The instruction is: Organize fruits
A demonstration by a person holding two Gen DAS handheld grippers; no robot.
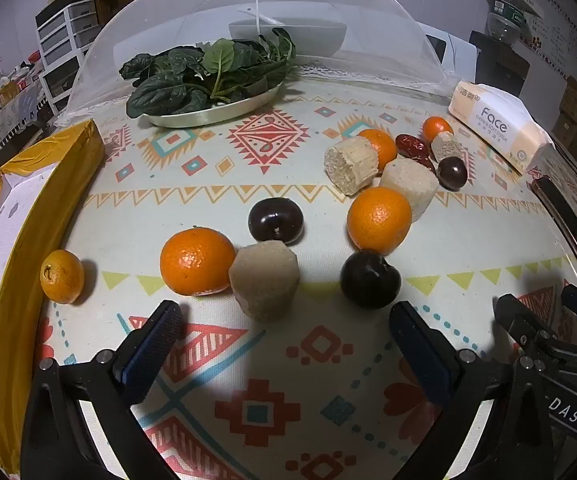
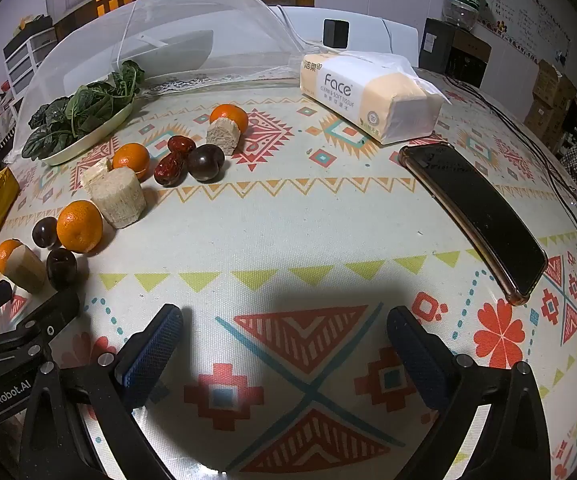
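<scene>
Both grippers, left point(image 1: 284, 344) and right point(image 2: 284, 344), jaws wide apart, holding nothing, low over tablecloth point(image 2: 288, 232). Oranges point(image 1: 197, 261), plums point(image 1: 275, 221), cane chunks point(image 1: 263, 280) scattered ahead of left gripper, near yellow box point(image 1: 20, 240).

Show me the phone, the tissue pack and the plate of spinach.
phone point(image 2: 476, 216), right wrist view, middle of its dark screen.
tissue pack point(image 2: 368, 98), right wrist view, its printed front face.
plate of spinach point(image 1: 212, 114), left wrist view, the plate's front rim.
</scene>
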